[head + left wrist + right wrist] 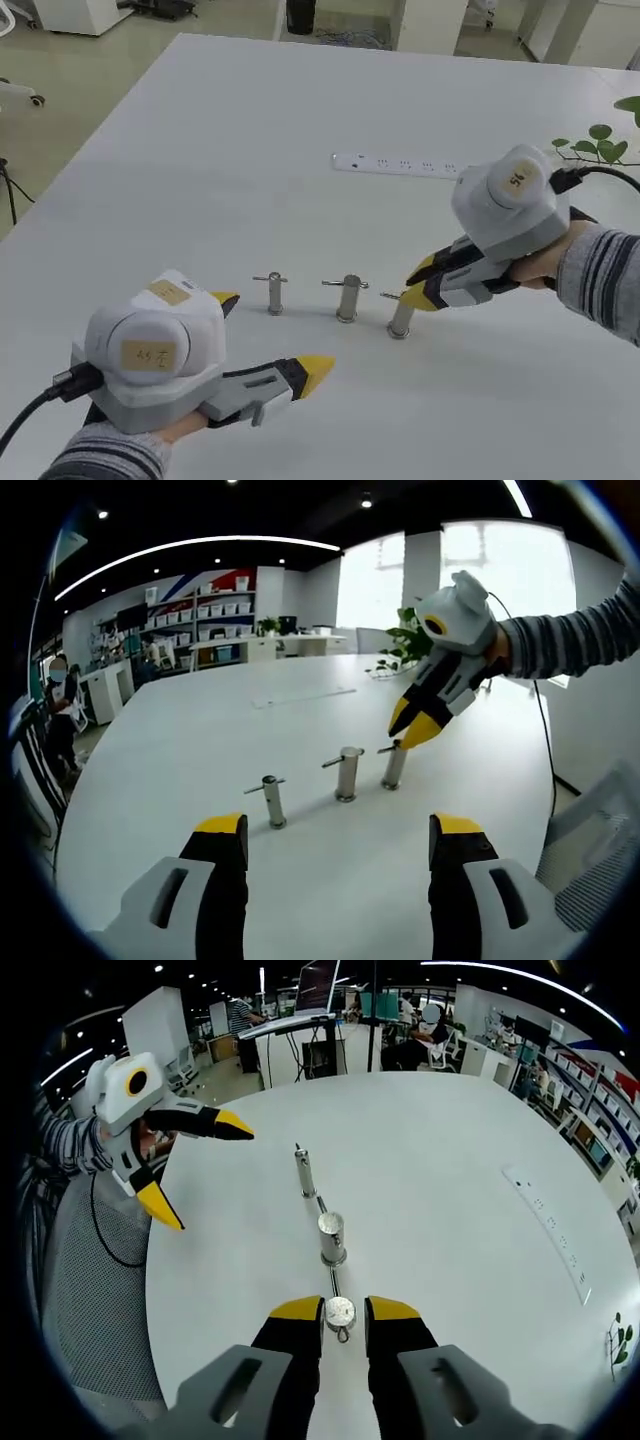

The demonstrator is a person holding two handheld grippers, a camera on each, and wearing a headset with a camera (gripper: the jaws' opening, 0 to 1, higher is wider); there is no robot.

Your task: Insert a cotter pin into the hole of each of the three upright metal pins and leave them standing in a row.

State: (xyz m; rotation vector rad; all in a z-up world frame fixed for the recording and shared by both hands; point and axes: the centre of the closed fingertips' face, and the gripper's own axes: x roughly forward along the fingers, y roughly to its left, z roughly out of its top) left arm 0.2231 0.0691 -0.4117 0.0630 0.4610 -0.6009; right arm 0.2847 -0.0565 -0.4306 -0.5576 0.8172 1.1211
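Three metal pins stand upright in a row on the white table: the left pin [274, 293], the middle pin [347, 298] and the right pin [401, 315]. A thin cotter pin crosses the top of each. My right gripper [417, 285] hovers at the right pin's head [340, 1312]. Its jaws are a little apart, one on each side of the head, and touch nothing. That pin's cotter ring [342, 1335] shows just below the head. My left gripper [272, 333] is wide open near the table's front, short of the left pin [271, 800], and holds nothing.
A white power strip [400, 163] lies farther back on the table. Plant leaves [600, 145] reach in at the right edge. The table's left edge [90, 150] drops to the floor. Bare tabletop surrounds the pins.
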